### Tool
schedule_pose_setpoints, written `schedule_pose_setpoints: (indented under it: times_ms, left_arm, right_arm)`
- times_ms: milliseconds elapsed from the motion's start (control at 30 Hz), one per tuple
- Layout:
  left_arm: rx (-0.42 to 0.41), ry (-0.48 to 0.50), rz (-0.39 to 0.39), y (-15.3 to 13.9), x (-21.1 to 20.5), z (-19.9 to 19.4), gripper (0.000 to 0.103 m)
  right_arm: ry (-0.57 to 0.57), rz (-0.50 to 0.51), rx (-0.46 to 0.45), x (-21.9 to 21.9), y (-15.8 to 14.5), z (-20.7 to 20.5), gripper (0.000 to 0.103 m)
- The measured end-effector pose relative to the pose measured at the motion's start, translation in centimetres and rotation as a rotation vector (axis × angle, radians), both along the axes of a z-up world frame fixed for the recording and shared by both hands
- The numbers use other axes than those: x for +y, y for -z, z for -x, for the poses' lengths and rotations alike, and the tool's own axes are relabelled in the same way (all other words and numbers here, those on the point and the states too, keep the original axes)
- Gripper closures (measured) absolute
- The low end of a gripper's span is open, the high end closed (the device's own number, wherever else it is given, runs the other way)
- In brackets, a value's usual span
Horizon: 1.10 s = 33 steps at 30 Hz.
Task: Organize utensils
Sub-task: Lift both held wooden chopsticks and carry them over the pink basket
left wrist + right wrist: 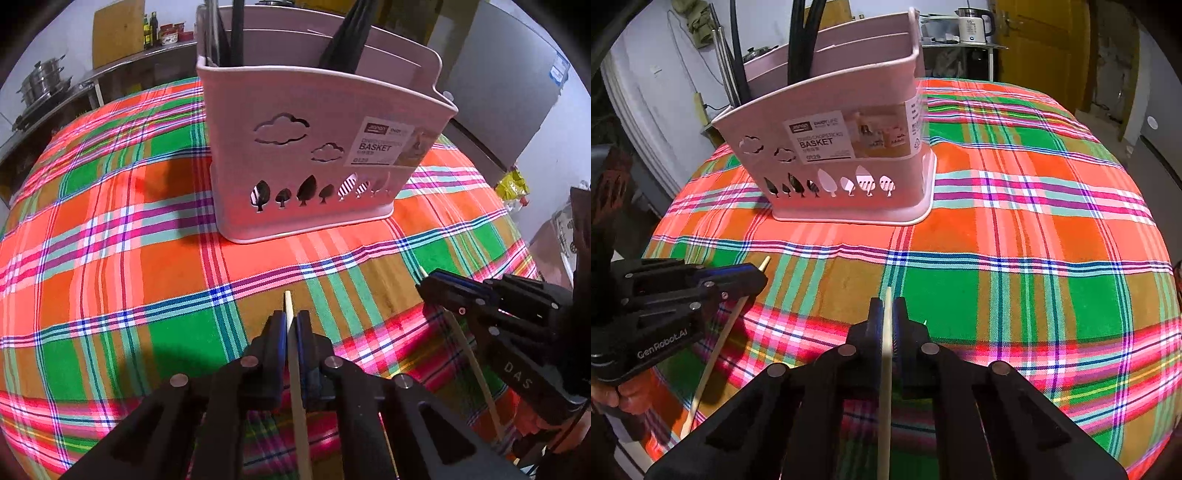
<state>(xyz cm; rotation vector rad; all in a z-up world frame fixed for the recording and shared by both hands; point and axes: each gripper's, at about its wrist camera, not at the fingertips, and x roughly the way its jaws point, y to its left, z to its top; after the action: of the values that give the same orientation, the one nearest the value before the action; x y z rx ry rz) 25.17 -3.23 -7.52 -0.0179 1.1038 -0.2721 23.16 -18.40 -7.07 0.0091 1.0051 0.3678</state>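
Observation:
A pink chopstick basket [317, 155] stands on the plaid tablecloth, with several dark utensils [347, 33] upright in its compartments; it also shows in the right wrist view [849, 158]. My left gripper [290, 325] is shut on a pale wooden chopstick [297, 398], held above the cloth in front of the basket. My right gripper [887, 310] is shut on a second wooden chopstick [885, 387]. The right gripper shows at the right of the left wrist view [436, 284], the left gripper at the left of the right wrist view [753, 275]. Both chopstick tips point toward the basket.
The round table carries a bright plaid cloth [110, 221]. A counter with steel pots [44, 81] and bottles is behind at the left. A white fridge [517, 92] stands at the right. A kettle [971, 24] and a yellow door [1041, 48] are behind.

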Motion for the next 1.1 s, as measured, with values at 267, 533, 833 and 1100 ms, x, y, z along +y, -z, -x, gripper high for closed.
schedule_pose_setpoints:
  times_ms: [267, 533, 833, 1100]
  left_arm:
    - [-0.062, 0.007, 0.022, -3.2, 0.7, 1.0, 0.098]
    - [-0.172, 0.003, 0.049, -8.8, 2.1, 2.1, 0.098]
    - [-0.297, 0.011, 0.069, -14.1, 2.7, 3.7, 0.098]
    - [-0.320, 0.011, 0.086, -14.9, 2.8, 4.8, 0.098]
  right_arm:
    - [-0.016, -0.022, -0.060, 0.2, -3.0, 0.6, 0.098]
    - [-0.017, -0.056, -0.167, 0.4, -7.8, 1.5, 0.098]
    - [0.002, -0.082, -0.305, 0.2, -12.9, 2.9, 0.098]
    - [0.004, -0.088, -0.345, 0.3, -14.2, 4.0, 0.098]
